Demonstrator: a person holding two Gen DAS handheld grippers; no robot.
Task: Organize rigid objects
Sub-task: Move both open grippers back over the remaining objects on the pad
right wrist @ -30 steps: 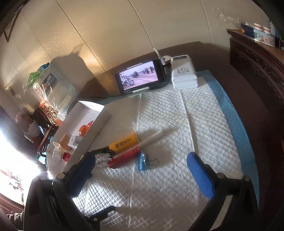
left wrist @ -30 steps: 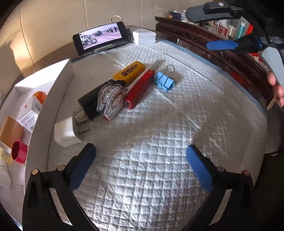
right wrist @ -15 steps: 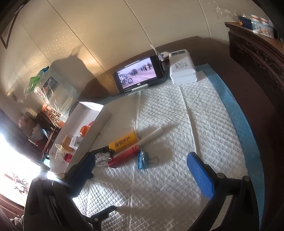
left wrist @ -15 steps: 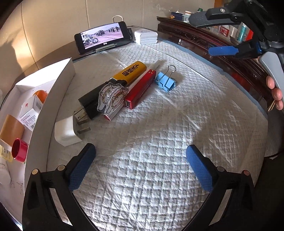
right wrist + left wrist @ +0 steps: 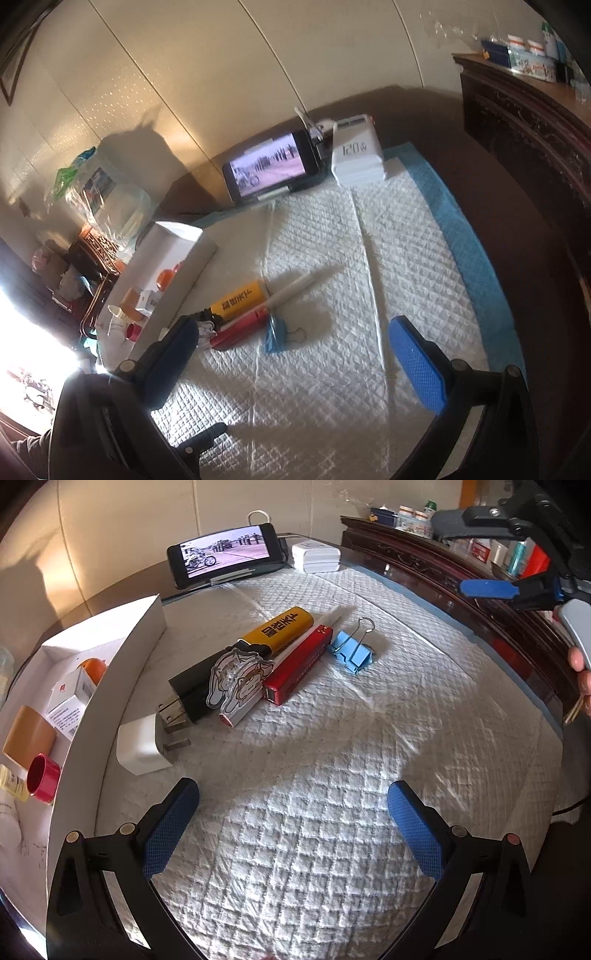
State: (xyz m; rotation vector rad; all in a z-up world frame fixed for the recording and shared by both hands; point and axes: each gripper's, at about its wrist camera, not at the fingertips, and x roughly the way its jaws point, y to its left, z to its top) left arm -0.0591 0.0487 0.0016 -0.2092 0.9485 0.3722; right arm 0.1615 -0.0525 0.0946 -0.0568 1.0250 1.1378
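Observation:
On the white quilted pad [image 5: 332, 775] lie a yellow lighter [image 5: 280, 629], a red bar [image 5: 299, 664], a white pen [image 5: 325, 622] with a cartoon charm [image 5: 236, 677], a black plug [image 5: 192, 692], a white charger [image 5: 142, 746] and a blue binder clip [image 5: 351, 653]. My left gripper [image 5: 291, 819] is open and empty, low over the pad in front of them. My right gripper [image 5: 291, 354] is open and empty, raised at the pad's right; the clip [image 5: 275, 334] and lighter [image 5: 240, 301] show in front of it.
A white box [image 5: 122, 657] at the left holds small cartons, an orange item and a red cap [image 5: 42, 779]. A phone [image 5: 225, 554] playing video and a white power bank [image 5: 316, 555] stand at the back. A dark wooden rail [image 5: 461, 587] borders the right.
The left gripper has drawn slightly closer to the objects. The right gripper has drifted a little, its view shifting so the phone and objects sit lower and nearer centre. Both stay open.

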